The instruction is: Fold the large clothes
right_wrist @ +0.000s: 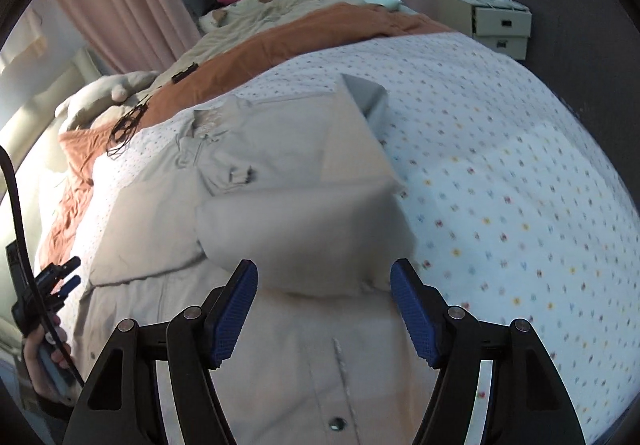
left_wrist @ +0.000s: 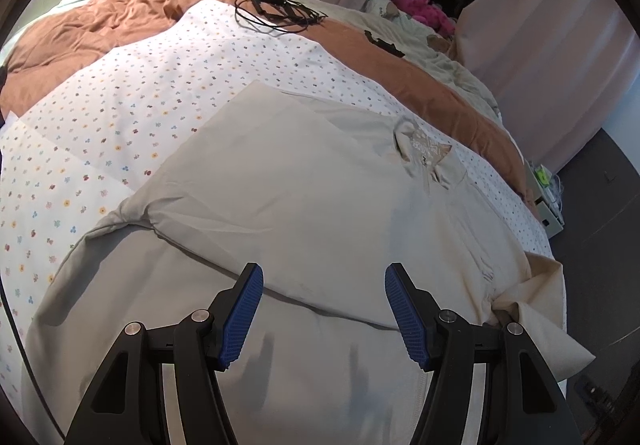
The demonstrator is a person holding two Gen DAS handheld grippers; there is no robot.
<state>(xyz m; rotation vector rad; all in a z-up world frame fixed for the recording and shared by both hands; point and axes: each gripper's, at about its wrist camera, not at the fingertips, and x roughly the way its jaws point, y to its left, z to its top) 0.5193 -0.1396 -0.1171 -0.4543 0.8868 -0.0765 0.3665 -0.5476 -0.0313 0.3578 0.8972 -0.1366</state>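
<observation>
Large beige cotton shirt spread flat on white flower-dotted bedsheet, collar toward rust-orange quilt, one sleeve folded across chest. Left gripper above lower hem, blue pads apart, nothing between. Right gripper over folded sleeve, jaws standing wide, cloth below but unpinched. Pink curtains behind bed. Seen from left wrist only: coil of black cable up close. Seen from right wrist only: pale drawer unit, a hand gripping the other tool.
</observation>
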